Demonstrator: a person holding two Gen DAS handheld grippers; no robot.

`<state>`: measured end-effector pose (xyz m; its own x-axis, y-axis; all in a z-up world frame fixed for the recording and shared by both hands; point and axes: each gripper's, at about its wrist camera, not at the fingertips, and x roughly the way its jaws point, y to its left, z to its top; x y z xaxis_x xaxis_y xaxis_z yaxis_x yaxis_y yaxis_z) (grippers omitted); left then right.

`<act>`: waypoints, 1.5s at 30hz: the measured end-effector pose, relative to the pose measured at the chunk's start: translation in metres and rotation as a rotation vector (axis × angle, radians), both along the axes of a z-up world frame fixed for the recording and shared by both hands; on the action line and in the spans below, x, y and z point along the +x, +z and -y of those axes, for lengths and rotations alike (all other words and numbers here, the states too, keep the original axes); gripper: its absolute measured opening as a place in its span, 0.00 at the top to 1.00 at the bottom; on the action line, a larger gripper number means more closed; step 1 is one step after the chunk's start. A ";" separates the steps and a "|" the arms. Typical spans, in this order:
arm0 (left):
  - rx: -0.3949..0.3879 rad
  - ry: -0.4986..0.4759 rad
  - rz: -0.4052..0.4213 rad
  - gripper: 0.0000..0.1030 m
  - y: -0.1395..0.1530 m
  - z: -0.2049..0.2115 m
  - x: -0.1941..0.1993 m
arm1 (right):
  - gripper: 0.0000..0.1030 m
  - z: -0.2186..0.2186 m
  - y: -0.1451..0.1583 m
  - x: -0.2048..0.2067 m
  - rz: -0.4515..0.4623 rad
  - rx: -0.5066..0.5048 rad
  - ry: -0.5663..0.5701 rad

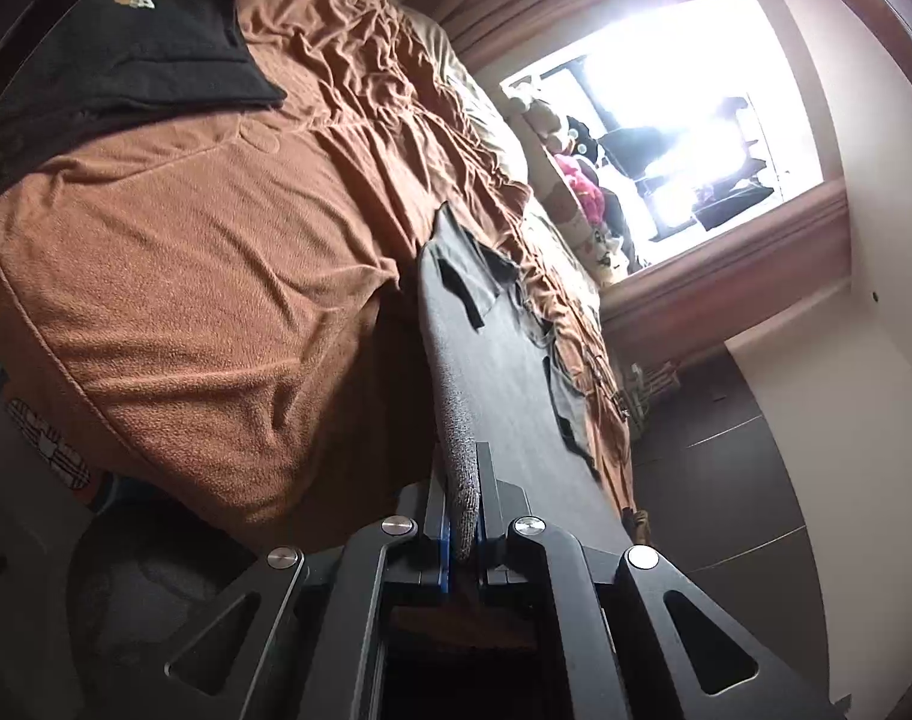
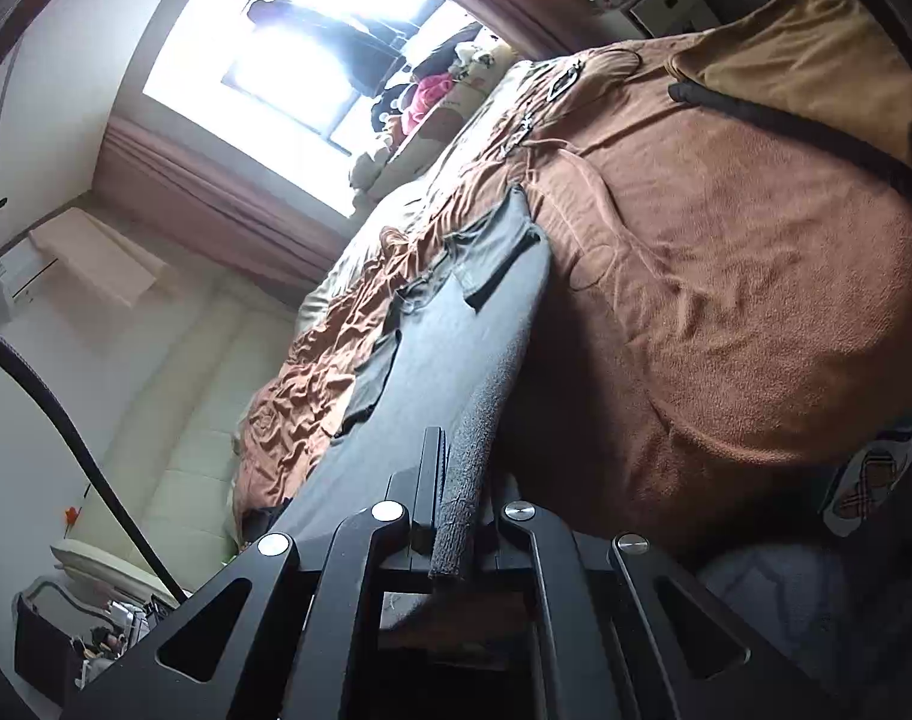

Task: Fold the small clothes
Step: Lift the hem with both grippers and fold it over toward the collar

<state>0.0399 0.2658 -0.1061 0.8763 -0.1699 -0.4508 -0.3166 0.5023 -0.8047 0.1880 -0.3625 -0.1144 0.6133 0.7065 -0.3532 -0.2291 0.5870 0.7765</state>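
Observation:
A grey garment with dark trim lies stretched over the brown blanket on the bed. My left gripper is shut on the garment's ribbed hem corner and holds that edge lifted. My right gripper is shut on the other ribbed hem corner of the same grey garment, also lifted. The cloth runs taut from both grippers away toward the window. Its far end with sleeves and collar rests on the blanket.
A folded black garment with a paw print lies on the blanket at the far left. A tan cushion sits at the bed's far right. Stuffed toys line the bright window sill. A black cable hangs at left.

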 end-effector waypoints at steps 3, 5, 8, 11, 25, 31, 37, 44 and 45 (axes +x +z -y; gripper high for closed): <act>0.000 0.005 0.015 0.95 0.005 0.000 -0.011 | 0.98 0.006 0.004 -0.008 0.018 0.011 0.001; 0.003 0.008 0.028 0.95 0.010 0.002 -0.018 | 0.98 0.010 0.003 -0.012 0.027 0.018 0.002; 0.012 0.008 0.043 0.95 0.019 0.004 -0.030 | 0.98 0.014 0.004 -0.019 0.044 0.020 0.004; 0.022 0.009 0.069 0.95 0.028 0.008 -0.043 | 0.98 0.019 0.006 -0.028 0.060 0.028 0.007; 0.089 0.020 0.154 0.95 0.075 0.032 -0.094 | 0.98 0.043 0.014 -0.053 0.133 0.064 0.015; 0.085 0.021 0.180 0.95 0.081 0.035 -0.106 | 0.98 0.051 0.008 -0.057 0.136 0.076 0.015; 0.084 0.027 0.170 0.95 0.076 0.033 -0.100 | 0.98 0.049 0.003 -0.047 0.140 0.077 0.020; 0.065 0.039 0.131 0.95 0.069 0.016 -0.066 | 0.98 0.042 0.004 -0.011 0.119 0.067 0.019; 0.063 0.040 0.124 0.95 0.068 0.012 -0.058 | 0.98 0.039 0.005 -0.002 0.112 0.063 0.018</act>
